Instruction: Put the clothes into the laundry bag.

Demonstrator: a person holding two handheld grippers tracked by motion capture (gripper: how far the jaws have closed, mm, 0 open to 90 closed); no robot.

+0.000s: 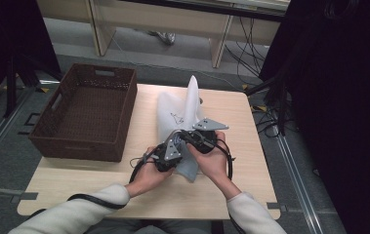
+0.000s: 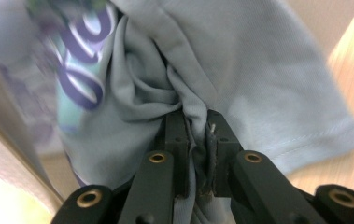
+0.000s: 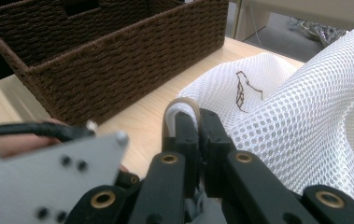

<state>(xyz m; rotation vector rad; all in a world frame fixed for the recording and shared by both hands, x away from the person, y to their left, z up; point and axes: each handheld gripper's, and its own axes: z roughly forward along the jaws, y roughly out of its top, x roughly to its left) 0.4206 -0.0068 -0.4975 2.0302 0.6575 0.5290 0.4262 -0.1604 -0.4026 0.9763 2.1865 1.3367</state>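
On the light wood table (image 1: 99, 187), near its middle, lies a white mesh laundry bag (image 1: 175, 114), one corner of it standing up toward the far edge. Both hands work at the bag's near end.

L gripper (image 1: 169, 155): in the left gripper view its two black jaws are clenched on a bunched fold of a pale blue T-shirt (image 2: 240, 79). The cloth is squeezed between the pads and wrinkles spread out from the grip. A sleeve w/ stitched hem hangs to the right over the table, and a blurred purple print shows at upper left. In the high view the shirt sticks out below the grippers as a pale grey-blue lump, at the mouth of the bag.

R gripper (image 3: 198, 122): jaws closed tight on the bag's edge, where a beige trim loop (image 3: 184, 103) bends over the jaw tips. Mesh rises to the right of it, w/ a small dark drawn logo (image 3: 244, 91) on the fabric.

The two grippers are just beside each other, the grey plate of the L one showing in the right gripper view at bottom left.

A brown woven basket (image 1: 51, 129) stands on the table's left side, partly over the edge, apart from the bag.
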